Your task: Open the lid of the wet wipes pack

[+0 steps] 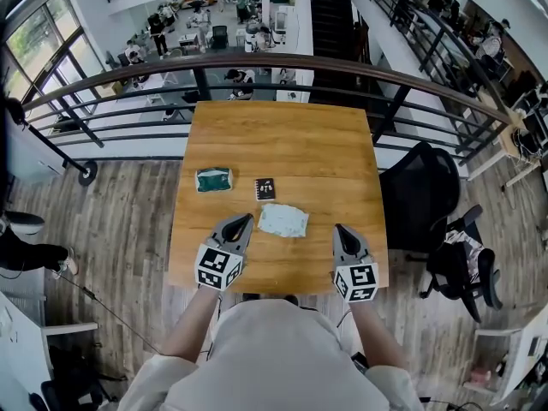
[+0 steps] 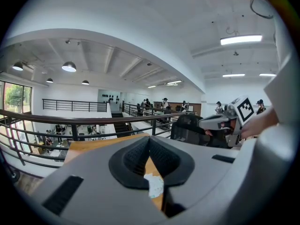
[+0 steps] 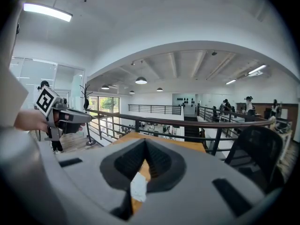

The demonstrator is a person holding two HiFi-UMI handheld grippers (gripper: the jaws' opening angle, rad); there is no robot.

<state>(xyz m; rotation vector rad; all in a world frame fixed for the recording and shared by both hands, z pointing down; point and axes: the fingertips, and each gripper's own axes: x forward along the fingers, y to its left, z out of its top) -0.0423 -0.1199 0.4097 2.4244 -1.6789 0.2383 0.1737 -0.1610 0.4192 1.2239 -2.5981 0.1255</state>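
The wet wipes pack (image 1: 282, 220), pale and flat, lies on the wooden table (image 1: 282, 135) near its front edge. My left gripper (image 1: 247, 219) hovers just left of the pack, its tip close to the pack's left end, jaws shut and empty. My right gripper (image 1: 342, 229) is a short way right of the pack, also shut with nothing in it. In the left gripper view the closed left gripper (image 2: 149, 139) shows the pack (image 2: 154, 185) through the gap below the pads. The right gripper view shows the same for the right gripper (image 3: 144, 142) and the pack (image 3: 138, 187).
A green packet (image 1: 213, 180) and a small dark card (image 1: 265, 188) lie behind the pack. A curved metal railing (image 1: 257, 62) runs past the table's far edge. A black office chair (image 1: 419, 187) stands to the right, with a bag (image 1: 458, 259) beside it.
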